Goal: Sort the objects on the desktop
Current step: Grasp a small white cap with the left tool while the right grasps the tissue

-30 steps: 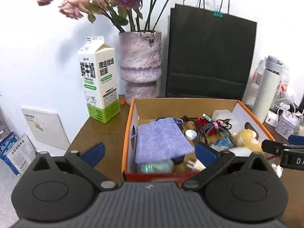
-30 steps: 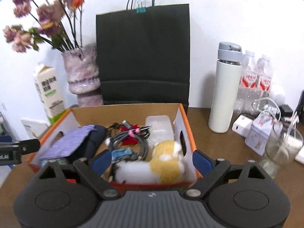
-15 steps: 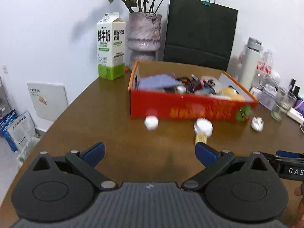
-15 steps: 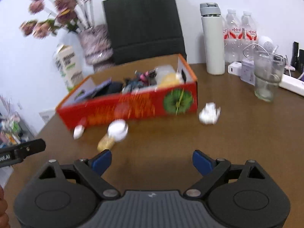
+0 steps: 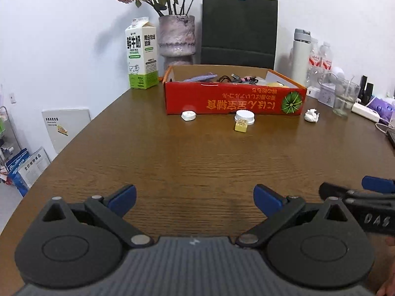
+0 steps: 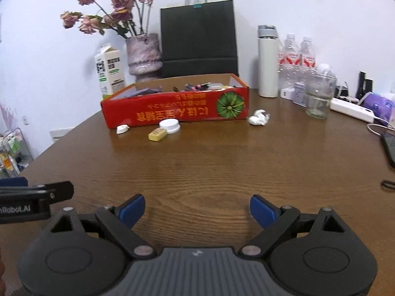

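Observation:
A red cardboard box holds cables, a purple pouch and other items at the far middle of the wooden table. In front of it lie a small white cap, a white round lid, a yellow block and a crumpled white tissue. My left gripper is open and empty, low over the near table. My right gripper is open and empty, beside it to the right.
A milk carton, a flower vase, a black paper bag, a white thermos, water bottles, a glass and a power strip stand behind and right of the box. A phone lies at the right edge.
Both grippers have pulled back from over the box toward the near side of the table and dropped low. The box and loose items now lie far ahead. Jaws stayed open.

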`<action>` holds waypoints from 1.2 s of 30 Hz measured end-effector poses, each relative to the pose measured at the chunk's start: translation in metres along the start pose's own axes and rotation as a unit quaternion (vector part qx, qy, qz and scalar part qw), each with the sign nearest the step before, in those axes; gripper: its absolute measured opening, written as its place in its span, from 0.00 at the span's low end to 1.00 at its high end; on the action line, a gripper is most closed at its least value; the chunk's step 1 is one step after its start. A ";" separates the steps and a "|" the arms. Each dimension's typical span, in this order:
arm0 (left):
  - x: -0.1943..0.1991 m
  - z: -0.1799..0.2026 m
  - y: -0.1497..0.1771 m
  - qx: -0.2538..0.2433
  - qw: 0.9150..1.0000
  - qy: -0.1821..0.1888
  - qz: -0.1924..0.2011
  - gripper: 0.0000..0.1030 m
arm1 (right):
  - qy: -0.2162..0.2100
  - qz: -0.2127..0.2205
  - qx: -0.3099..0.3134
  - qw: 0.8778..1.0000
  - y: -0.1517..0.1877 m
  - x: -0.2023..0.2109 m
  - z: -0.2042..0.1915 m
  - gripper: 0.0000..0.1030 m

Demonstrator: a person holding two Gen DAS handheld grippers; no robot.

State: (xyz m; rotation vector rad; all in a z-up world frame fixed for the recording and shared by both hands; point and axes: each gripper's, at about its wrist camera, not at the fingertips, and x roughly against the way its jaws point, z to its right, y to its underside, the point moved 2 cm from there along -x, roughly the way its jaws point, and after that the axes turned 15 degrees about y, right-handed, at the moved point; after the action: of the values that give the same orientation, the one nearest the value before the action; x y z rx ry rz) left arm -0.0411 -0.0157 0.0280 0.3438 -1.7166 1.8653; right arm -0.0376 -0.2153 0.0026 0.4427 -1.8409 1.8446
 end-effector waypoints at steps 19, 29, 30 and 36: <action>-0.140 -0.045 -0.110 -0.064 0.997 0.023 -0.028 0.70 | 0.064 -0.022 -0.004 0.998 -0.117 -0.148 0.042 0.75; -0.197 -0.083 -0.111 0.010 0.999 0.024 -0.048 0.43 | 0.049 -0.055 -0.034 0.997 -0.130 -0.221 0.045 0.29; -0.198 -0.083 -0.110 0.005 0.999 0.019 -0.045 0.42 | 0.049 -0.051 -0.033 0.997 -0.128 -0.221 0.044 0.29; -0.197 -0.079 -0.108 -0.012 0.999 0.018 -0.042 0.28 | 0.051 -0.038 0.001 0.998 -0.122 -0.213 0.030 0.26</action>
State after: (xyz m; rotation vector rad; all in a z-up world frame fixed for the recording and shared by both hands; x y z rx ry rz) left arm 0.1925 0.0153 -0.0025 0.3651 -1.6738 1.7776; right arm 0.2026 -0.2736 -0.0123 0.4072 -1.7317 1.7841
